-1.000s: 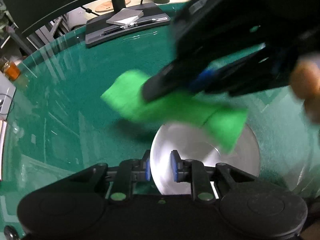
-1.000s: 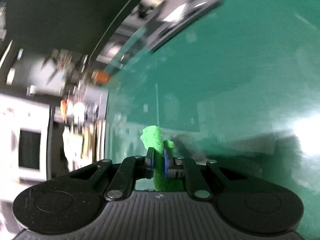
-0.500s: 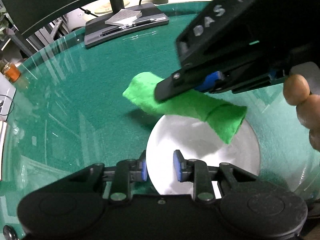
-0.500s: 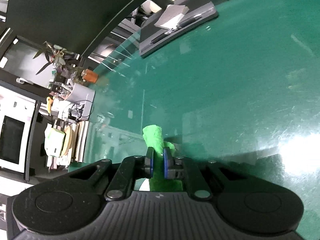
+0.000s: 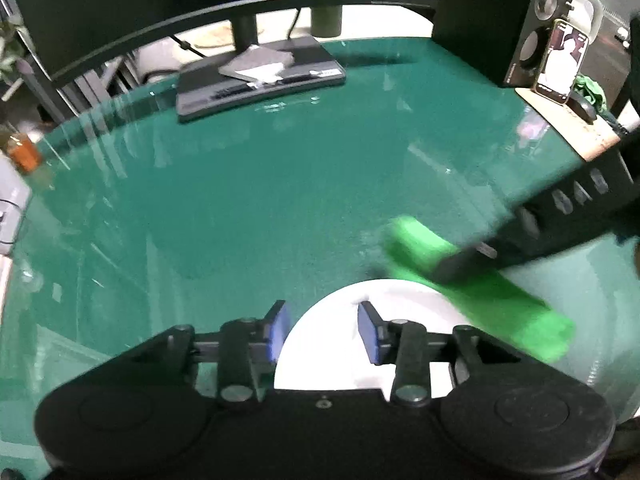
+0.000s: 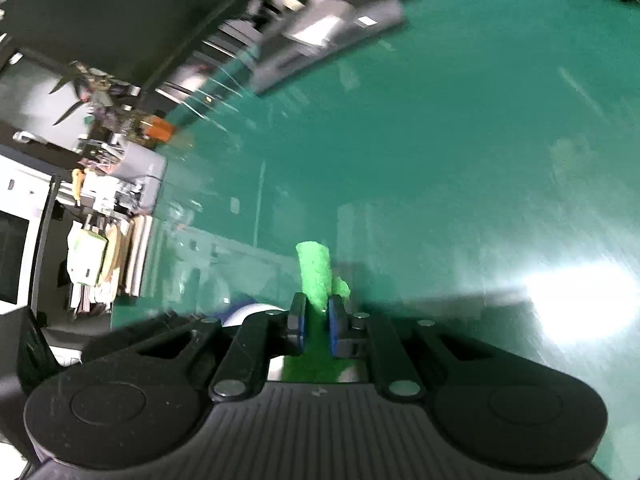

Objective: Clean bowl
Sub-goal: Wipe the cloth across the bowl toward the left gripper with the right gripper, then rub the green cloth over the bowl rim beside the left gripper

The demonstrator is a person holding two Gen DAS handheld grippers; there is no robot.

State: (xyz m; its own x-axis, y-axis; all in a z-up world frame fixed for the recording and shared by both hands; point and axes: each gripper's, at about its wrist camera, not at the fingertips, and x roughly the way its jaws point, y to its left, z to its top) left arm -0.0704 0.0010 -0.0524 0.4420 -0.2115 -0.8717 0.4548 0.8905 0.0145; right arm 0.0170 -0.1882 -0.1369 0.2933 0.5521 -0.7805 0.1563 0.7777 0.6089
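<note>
Right claw pinching soft, limp cloth; left claw just widening, empty, astride bowl rim at 6 o'clock. Bowl likely stiff, slippery.

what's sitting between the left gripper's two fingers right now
In the left wrist view, the left gripper has only the near rim of the white bowl between its fingers. Its jaws have just been opening, and neither pad presses on it.

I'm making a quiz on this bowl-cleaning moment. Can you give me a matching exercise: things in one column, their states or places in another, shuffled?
Things:
1. bright green cloth
2. white round bowl
3. left gripper
4. phone with lit screen

States:
A. jaws apart, clamping nothing
B. propped upright at the table's far right
C. pinched in the right gripper
D. resting on the green table

Pairs: 1-C, 2-D, 3-A, 4-B
</note>
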